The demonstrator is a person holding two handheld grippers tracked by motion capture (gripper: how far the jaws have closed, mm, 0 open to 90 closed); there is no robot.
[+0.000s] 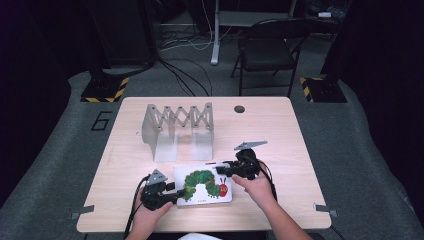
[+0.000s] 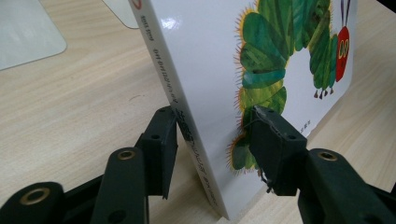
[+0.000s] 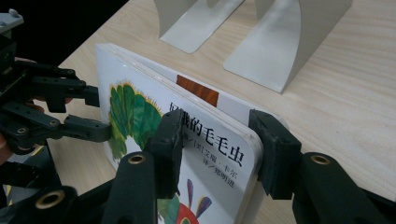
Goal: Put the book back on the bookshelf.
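I'm seeing my left gripper (image 2: 215, 140) clamping the book (image 2: 205, 65) across its spine end, one pad under the back cover, the other on the green caterpillar art. My right gripper (image 3: 217, 149) is pinching the opposite short edge, jaws closing over the cover and the pages beneath (printed title characters between them). The book (image 1: 204, 184) is lying near the front edge of the table (image 1: 280, 125), its long axis running left to right, caterpillar head pointing toward my right hand (image 1: 257, 187). Behind it, the grey expanding rack (image 1: 177, 127) is standing just beyond the book's far edge; open tabletop is lying to the right and far right.
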